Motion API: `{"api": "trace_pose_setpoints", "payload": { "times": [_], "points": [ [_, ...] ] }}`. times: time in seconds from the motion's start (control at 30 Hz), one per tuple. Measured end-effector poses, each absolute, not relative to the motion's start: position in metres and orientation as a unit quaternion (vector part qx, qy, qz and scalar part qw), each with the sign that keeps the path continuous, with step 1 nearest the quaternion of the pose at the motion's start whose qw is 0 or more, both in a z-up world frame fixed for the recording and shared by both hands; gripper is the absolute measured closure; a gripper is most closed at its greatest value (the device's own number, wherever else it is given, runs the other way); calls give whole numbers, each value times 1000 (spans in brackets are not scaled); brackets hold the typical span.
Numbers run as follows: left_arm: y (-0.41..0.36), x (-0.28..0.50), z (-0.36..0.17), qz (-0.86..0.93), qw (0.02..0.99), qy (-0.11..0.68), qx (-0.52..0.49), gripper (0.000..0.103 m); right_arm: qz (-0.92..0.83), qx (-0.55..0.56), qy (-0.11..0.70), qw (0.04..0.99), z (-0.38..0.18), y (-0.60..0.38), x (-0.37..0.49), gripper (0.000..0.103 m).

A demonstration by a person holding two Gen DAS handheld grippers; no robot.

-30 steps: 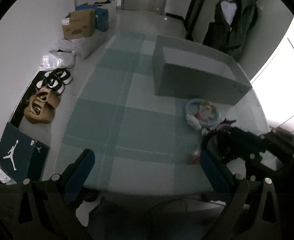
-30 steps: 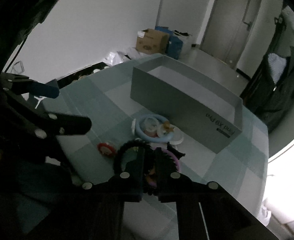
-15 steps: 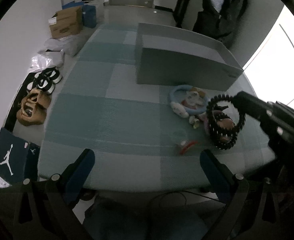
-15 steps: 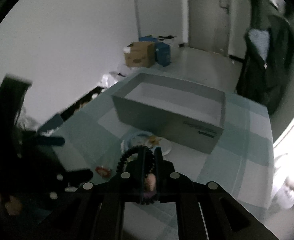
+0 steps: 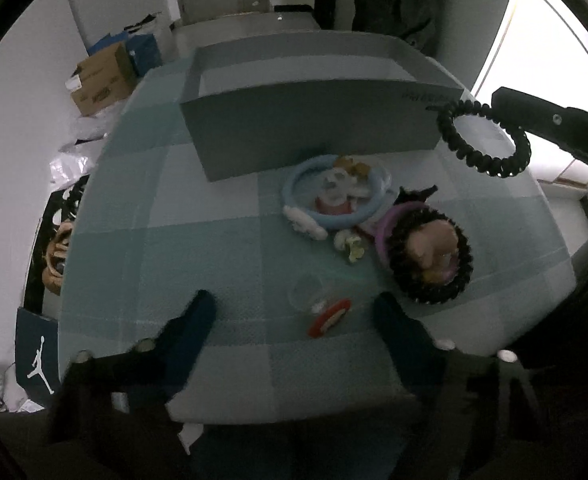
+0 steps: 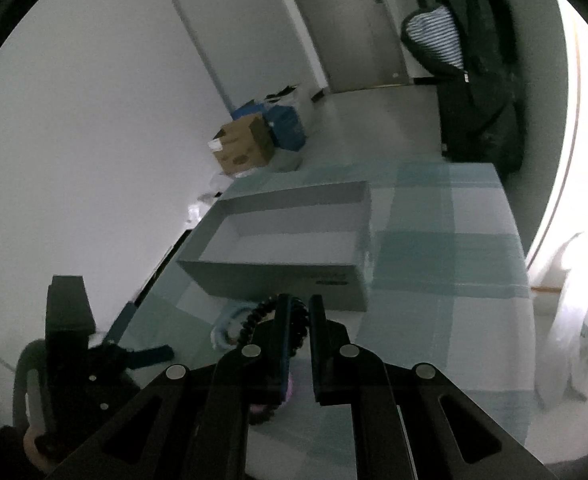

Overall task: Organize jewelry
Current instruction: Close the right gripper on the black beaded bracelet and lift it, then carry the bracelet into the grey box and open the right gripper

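Black beaded bracelet (image 5: 483, 142) is clamped in the right gripper (image 6: 297, 312), fingers (image 6: 284, 320) nearly together on the bead string. It hangs in the air as an open loop, off the surface (image 5: 198, 256), in front of the right end of the grey box (image 5: 309, 136). In the right wrist view the bracelet shows as a beaded arc curling left from the fingertips, with the box's open, white-lined interior just beyond.

Left gripper (image 5: 294, 312) hovers low over the near part of the checked teal cloth, pointing steeply down. Its jaws have just been closing and now stand partly apart, with nothing pressed between them. A red-rimmed round piece (image 5: 329, 317) and a clear ring (image 5: 305, 292) lie on the cloth in the gap between the blue-padded fingers (image 5: 196, 320), not touched by either.

Rest of the jewelry sits in a loose pile just in front of the box: light-blue bangle (image 5: 333, 196) with small white and orange charms inside it, a second black beaded bracelet (image 5: 429, 256) overlapping a purple band (image 5: 389, 220), with a pinkish piece inside the black loop. Small pale trinket (image 5: 349, 244) between the blue bangle and the black loop.

Box holds no visible jewelry in either view.
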State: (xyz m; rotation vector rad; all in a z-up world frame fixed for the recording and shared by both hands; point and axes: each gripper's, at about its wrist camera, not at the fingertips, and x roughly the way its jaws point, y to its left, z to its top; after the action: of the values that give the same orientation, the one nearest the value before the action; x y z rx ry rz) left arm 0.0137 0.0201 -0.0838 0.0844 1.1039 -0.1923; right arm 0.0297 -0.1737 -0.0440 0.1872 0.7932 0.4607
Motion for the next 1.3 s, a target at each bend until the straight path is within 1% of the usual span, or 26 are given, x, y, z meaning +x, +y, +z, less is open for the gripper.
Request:
{"api": "trace_pose_setpoints", "payload": {
  "times": [0.03, 0.07, 0.1, 0.13, 0.23, 0.4, 0.43, 0.47, 0.53, 0.67, 0.83, 0.87, 0.9, 0.93, 0.97, 1.0, 1.1, 1.13, 1.17, 1.23, 1.27, 1.3],
  "points": [
    [21, 13, -83, -93, 847, 521, 40, 45, 221, 92, 382, 893, -44, -176, 30, 96],
    [22, 12, -81, -94, 849, 519, 40, 57, 218, 96, 381, 893, -42, -177, 30, 96],
    [20, 11, -80, -96, 850, 517, 41, 66, 218, 97, 380, 893, -42, -179, 30, 96],
    [19, 11, -79, -99, 850, 516, 42, 79, 217, 99, 380, 894, -43, -179, 31, 96],
    [16, 11, -79, -99, 850, 516, 45, 79, 218, 108, 379, 893, -42, -182, 34, 96],
    [30, 15, -59, -114, 863, 493, 3, 79, 220, 118, 373, 894, -40, -185, 38, 97],
    [32, 15, -55, -114, 867, 485, -5, 79, 222, 120, 372, 893, -39, -184, 39, 98],
    [35, 16, -51, -112, 869, 481, -12, 79, 222, 119, 371, 894, -39, -184, 40, 103],
    [40, 20, -44, -112, 872, 475, -26, 79, 221, 118, 371, 894, -39, -183, 43, 103],
    [42, 28, -36, -113, 878, 463, -49, 79, 216, 111, 397, 885, -50, -178, 52, 103],
    [48, 33, -20, -119, 888, 437, -82, 79, 206, 135, 411, 878, -54, -196, 51, 100],
    [50, 35, -15, -119, 892, 428, -87, 79, 200, 138, 413, 878, -55, -202, 51, 96],
    [52, 38, -11, -124, 893, 422, -95, 79, 194, 136, 418, 877, -57, -206, 51, 86],
    [53, 42, -7, -128, 894, 417, -103, 79, 188, 133, 422, 877, -58, -208, 51, 78],
    [53, 46, -4, -130, 895, 413, -108, 79, 180, 125, 428, 877, -61, -210, 50, 58],
    [52, 50, -3, -131, 896, 410, -106, 79, 167, 113, 437, 877, -66, -211, 50, 54],
    [51, 60, -1, -137, 898, 404, -106, 79, 162, 89, 475, 861, -85, -205, 53, 54],
    [51, 61, -1, -140, 898, 404, -107, 79, 159, 75, 484, 857, -91, -201, 54, 57],
    [53, 62, -1, -141, 898, 404, -108, 79, 152, 55, 493, 855, -96, -196, 54, 60],
    [55, 64, -1, -144, 896, 405, -109, 79, 144, 15, 481, 865, -94, -188, 52, 66],
    [54, 65, -1, -145, 896, 406, -107, 79, 141, -7, 484, 864, -96, -181, 51, 73],
    [54, 66, 0, -144, 895, 408, -106, 79, 133, -26, 478, 868, -95, -177, 50, 82]
  ]
}}
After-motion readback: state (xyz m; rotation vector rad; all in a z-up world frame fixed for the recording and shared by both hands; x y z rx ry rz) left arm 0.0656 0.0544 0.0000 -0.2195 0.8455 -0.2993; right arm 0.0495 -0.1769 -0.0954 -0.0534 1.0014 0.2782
